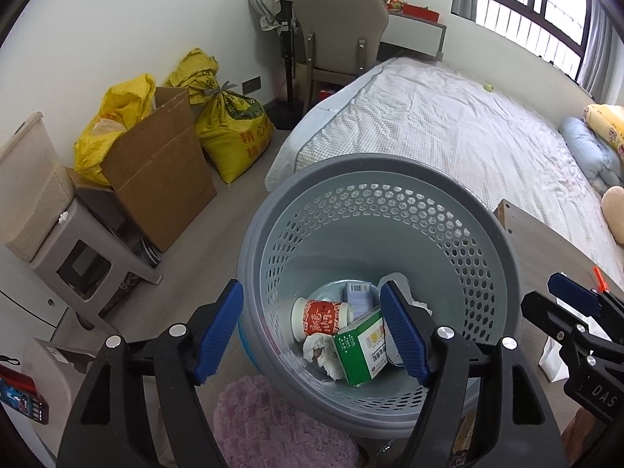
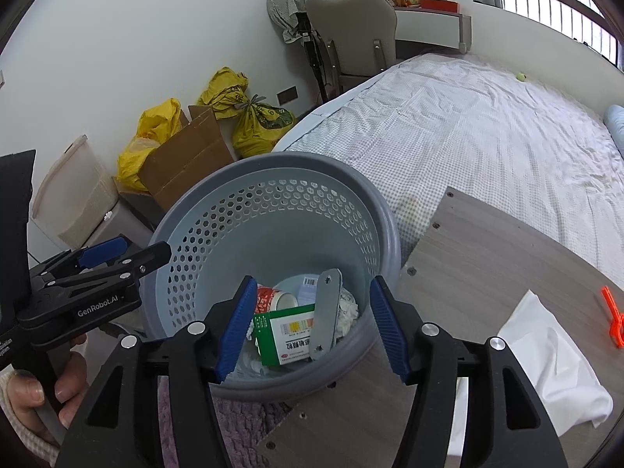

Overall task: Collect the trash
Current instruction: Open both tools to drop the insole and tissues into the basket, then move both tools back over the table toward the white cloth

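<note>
A grey perforated waste basket (image 1: 448, 210) (image 2: 218, 218) stands beside a wooden table. Inside lie a red and white paper cup (image 1: 318, 318) (image 2: 273, 298), a green and white medicine box (image 1: 360, 345) (image 2: 286, 331), crumpled tissue (image 1: 323, 353) (image 2: 349, 310), a small barcoded box (image 1: 358, 294) and a flat silvery blister strip (image 2: 327, 312). My left gripper (image 1: 312, 331) is open and empty, hovering over the basket's left rim. My right gripper (image 2: 312, 323) is open and empty over the basket's near side. The right gripper shows in the left wrist view (image 1: 573, 304), and the left gripper shows in the right wrist view (image 2: 117, 257).
The wooden table (image 2: 487, 257) holds a white cloth (image 2: 546, 355) and an orange plastic piece (image 2: 612, 316). A bed (image 1: 448, 124) lies behind. Cardboard box (image 1: 163, 163), yellow bags (image 1: 234, 132), a stool (image 1: 89, 257), a chair (image 1: 339, 31) and a pink rug (image 1: 273, 429) surround the basket.
</note>
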Demonstrator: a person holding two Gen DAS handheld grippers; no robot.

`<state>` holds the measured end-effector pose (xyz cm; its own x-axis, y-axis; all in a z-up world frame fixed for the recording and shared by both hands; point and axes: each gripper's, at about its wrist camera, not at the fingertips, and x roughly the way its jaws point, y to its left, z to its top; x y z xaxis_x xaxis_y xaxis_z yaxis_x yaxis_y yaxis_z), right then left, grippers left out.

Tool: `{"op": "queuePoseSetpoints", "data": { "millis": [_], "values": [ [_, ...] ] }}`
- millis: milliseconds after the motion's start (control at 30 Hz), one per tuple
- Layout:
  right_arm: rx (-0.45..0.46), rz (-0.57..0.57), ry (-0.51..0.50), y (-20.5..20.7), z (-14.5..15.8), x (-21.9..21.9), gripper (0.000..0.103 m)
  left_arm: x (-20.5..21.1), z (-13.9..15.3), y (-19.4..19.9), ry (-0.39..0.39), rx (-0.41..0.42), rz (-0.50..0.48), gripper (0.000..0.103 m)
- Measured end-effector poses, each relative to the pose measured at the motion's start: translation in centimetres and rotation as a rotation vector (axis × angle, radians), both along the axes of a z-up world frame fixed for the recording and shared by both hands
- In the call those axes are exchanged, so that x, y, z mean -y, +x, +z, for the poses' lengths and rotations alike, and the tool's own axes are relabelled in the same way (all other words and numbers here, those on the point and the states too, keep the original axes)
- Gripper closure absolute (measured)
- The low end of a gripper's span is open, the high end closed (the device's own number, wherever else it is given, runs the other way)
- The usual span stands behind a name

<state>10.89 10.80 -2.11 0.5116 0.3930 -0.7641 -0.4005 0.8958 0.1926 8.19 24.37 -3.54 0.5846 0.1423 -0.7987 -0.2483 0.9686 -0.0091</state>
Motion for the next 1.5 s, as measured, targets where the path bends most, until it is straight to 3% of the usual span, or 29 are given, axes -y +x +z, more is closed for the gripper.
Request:
{"op": "queuePoseSetpoints", "data": {
  "millis": [133, 433, 633, 800, 967, 1200, 1500],
  "values": [
    [0.004, -0.009, 0.002, -0.8, 0.3, 0.9, 0.045, 0.7, 0.4, -0.6, 0.006, 0.004, -0.007, 0.032],
    [0.016, -0.054, 0.009, -2.9, 0.6, 3.6, 0.045, 3.4, 1.0, -2.3, 0.014, 0.014, -0.043, 0.02],
    [0.026, -0.135, 0.002, -4.3, 0.6, 7.7, 0.042, 6.7, 1.0, -2.6, 0.019, 0.003, -0.107, 0.017],
    [0.037, -0.243, 0.0, -5.7, 0.7, 12.9, 0.039, 10.3, 1.0, -2.4, 0.017, 0.007, -0.166, 0.012],
    [0.057, -0.342, 0.017, -7.4, 0.7, 18.6, 0.029, 14.6, 1.0, -2.0, 0.003, 0.014, -0.231, 0.011],
    [0.06, -0.484, 0.01, -9.6, 0.2, 25.6, 0.029, 21.1, 0.4, -1.2, 0.018, -0.001, -0.353, 0.01],
    [0.047, -0.554, 0.028, -11.9, -1.0, 30.7, 0.029, 28.9, -2.0, -0.1, 0.007, -0.063, -0.481, 0.01]
  ]
}}
